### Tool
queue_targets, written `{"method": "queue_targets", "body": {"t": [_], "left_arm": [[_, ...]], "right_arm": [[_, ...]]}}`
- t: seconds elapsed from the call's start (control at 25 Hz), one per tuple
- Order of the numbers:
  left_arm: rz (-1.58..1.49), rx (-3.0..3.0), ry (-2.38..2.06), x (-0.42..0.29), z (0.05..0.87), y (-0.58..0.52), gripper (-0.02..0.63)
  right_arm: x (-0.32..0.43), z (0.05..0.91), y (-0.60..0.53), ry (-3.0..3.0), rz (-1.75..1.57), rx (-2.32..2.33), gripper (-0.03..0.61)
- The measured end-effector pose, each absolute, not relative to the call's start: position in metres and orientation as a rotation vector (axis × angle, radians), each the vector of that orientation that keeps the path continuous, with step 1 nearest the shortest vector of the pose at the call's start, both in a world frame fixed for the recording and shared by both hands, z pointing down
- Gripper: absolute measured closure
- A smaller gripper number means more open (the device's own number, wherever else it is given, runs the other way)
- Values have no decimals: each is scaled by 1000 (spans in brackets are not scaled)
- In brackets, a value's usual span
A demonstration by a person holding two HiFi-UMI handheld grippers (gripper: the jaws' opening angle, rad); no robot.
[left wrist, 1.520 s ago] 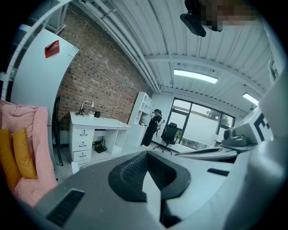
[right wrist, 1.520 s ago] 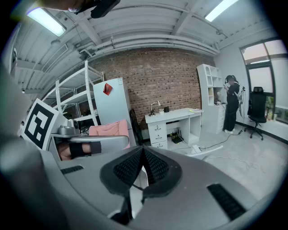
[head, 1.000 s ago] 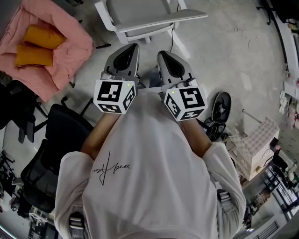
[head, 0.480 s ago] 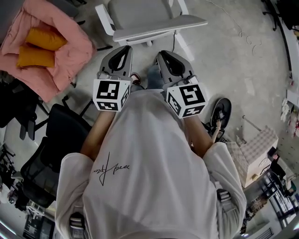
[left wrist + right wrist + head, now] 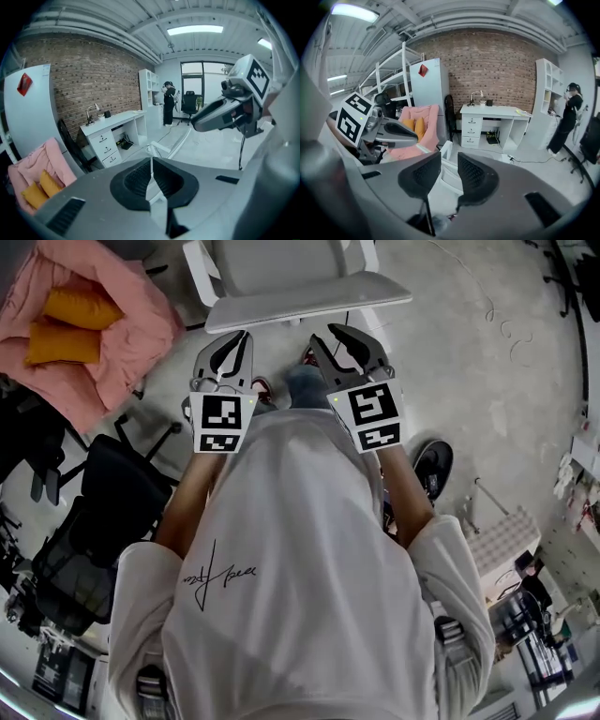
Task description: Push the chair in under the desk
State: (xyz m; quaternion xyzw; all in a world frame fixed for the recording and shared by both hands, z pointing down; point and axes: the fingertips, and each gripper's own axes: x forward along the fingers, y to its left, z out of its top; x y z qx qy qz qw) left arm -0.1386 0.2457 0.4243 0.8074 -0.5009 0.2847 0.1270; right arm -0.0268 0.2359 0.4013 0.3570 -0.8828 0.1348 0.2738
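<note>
1. Status: the push is not yet started. The white chair (image 5: 291, 277) stands on the open floor directly ahead of me, and neither gripper touches it.
2. The white desk (image 5: 492, 111) stands against the brick wall, well beyond the chair. I judge that the whole travel to the desk is still to do.
3. Left gripper (image 5: 239, 337): its fingers are pressed together with nothing between them. It is near the chair's near edge.
4. Right gripper (image 5: 330, 334): its jaws are opening and the gap is empty. It is level with the left gripper.
5. Remaining: make contact with the chair, then drive it forward under the desk.
</note>
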Motion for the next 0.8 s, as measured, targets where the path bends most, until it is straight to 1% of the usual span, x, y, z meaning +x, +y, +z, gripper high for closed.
{"method": "queue_targets", "body": {"t": [0.08,0.16,0.28,0.44,0.6,0.72,0.8], "left_arm": [[951,2350,-1458,-140,432,243,615],[1005,2350,-1446,-137,435,238,615],[929,2311,-1437,-130,440,229,615],[842,2197,-1499,-131,450,224,615],[756,2055,-1573,-140,463,227,615],[887,2061,-1603,-139,465,230,615],[1118,2132,-1570,-134,467,229,615]], "right_arm": [[-19,410,227,-2345,310,905,446],[-10,418,217,-2314,256,855,439],[2,434,207,-2215,116,751,426],[8,467,202,-2072,-161,527,397],[8,492,196,-1968,-385,338,393],[9,508,193,-1900,-487,229,393],[11,516,191,-1872,-525,187,393]]}}
